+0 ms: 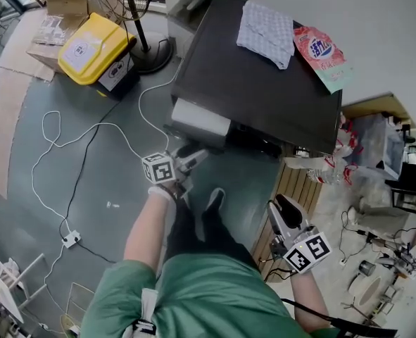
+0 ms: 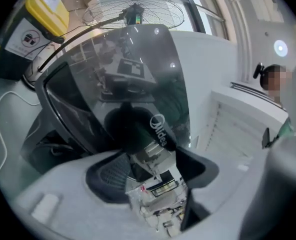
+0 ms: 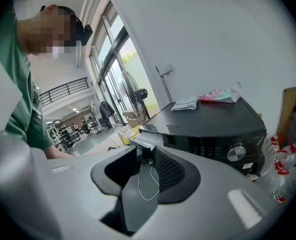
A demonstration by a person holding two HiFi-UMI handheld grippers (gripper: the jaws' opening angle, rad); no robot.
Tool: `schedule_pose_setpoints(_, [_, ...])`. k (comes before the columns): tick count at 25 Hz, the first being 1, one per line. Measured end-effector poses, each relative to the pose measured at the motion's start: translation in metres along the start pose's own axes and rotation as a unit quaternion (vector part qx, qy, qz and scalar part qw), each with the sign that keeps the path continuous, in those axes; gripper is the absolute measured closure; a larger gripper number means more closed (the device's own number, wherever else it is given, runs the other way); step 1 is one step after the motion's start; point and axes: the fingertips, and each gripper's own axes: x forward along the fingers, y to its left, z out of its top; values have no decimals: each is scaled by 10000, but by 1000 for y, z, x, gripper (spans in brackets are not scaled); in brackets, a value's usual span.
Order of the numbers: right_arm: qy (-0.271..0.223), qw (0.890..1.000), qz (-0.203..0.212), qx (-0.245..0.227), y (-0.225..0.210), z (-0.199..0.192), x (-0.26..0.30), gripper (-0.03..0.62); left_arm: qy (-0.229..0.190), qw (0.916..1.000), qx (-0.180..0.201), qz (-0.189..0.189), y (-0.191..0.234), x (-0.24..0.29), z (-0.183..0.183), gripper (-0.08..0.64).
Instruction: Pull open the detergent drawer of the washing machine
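The black washing machine point(image 1: 264, 83) stands against the wall. Its pale detergent drawer point(image 1: 200, 118) sticks out from the front top left corner. My left gripper point(image 1: 193, 159) hovers just in front of the machine, below the drawer and apart from it. In the left gripper view the jaws of the left gripper point(image 2: 150, 171) stand apart with nothing between them. They face the dark glass door point(image 2: 127, 84), and the drawer point(image 2: 240, 121) lies off to the right. My right gripper point(image 1: 281, 213) hangs back near my leg. The right gripper point(image 3: 145, 166) is open and empty, looking at the machine point(image 3: 213, 124) and the drawer point(image 3: 146, 132).
A cloth point(image 1: 265, 23) and a detergent bag point(image 1: 322, 51) lie on the machine's top. A yellow bin point(image 1: 95, 48) and a fan base point(image 1: 150, 55) stand to the left. A white cable runs to a power strip point(image 1: 70, 239). Bags and clutter point(image 1: 376, 146) crowd the right side.
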Motion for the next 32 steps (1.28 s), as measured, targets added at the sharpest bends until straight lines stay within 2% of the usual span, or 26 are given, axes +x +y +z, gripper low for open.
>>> schedule_pose_setpoints(7, [-41,9999,121,-54,5,8,4,479,162,9998,-67,92,-14,-27,-24,275])
schedule_pose_setpoints(23, [-52,9990,394,-188,29,15,11,479,-61,9990,-343,265,-27,-58,-48,287])
schedule_pose_setpoints(32, [-165,9989,413,-175,30,22,9,479,253,9978,-428,447,-35,-63,-73,285])
